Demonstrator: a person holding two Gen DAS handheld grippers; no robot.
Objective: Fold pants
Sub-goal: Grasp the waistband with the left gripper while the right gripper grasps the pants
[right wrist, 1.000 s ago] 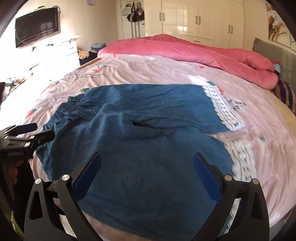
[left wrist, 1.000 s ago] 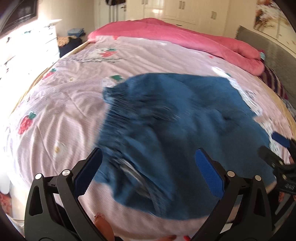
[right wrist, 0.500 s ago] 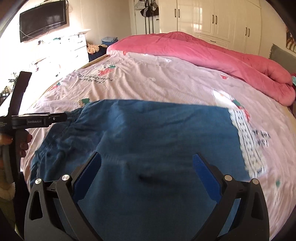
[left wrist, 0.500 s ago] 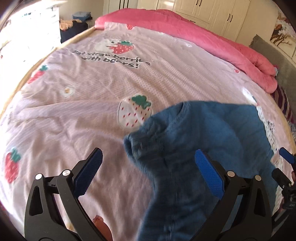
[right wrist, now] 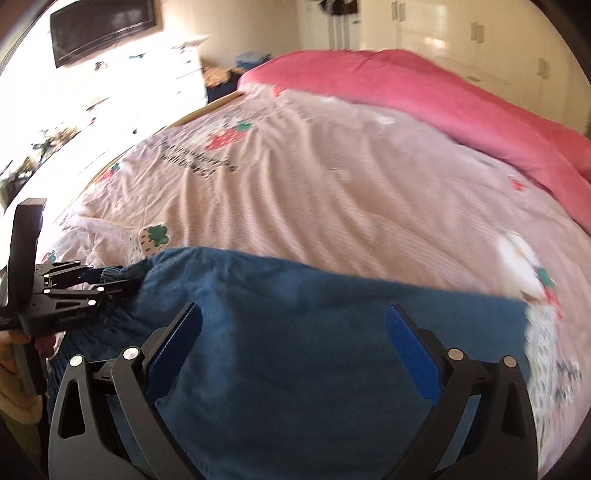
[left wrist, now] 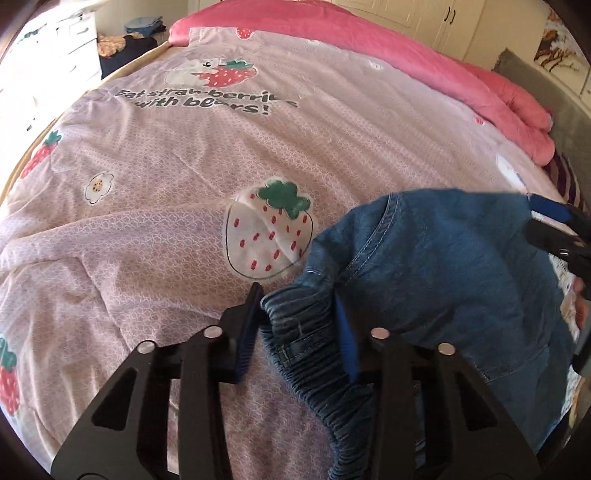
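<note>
Blue denim pants lie on a pink strawberry-print bedsheet. My left gripper is shut on the gathered elastic waistband at the pants' left corner. In the right wrist view the pants fill the lower half, and the left gripper shows at the left, clamped on the waistband. My right gripper is open, its blue pads wide apart just above the denim, holding nothing. Its tip also shows at the right edge of the left wrist view.
A rolled pink duvet lies along the far side of the bed. White drawers and a wall TV stand at the left, wardrobes behind. A grey headboard is at the right.
My left gripper has closed on the waistband corner; it was open before. The right gripper has dropped lower and closer over the denim, still open.
</note>
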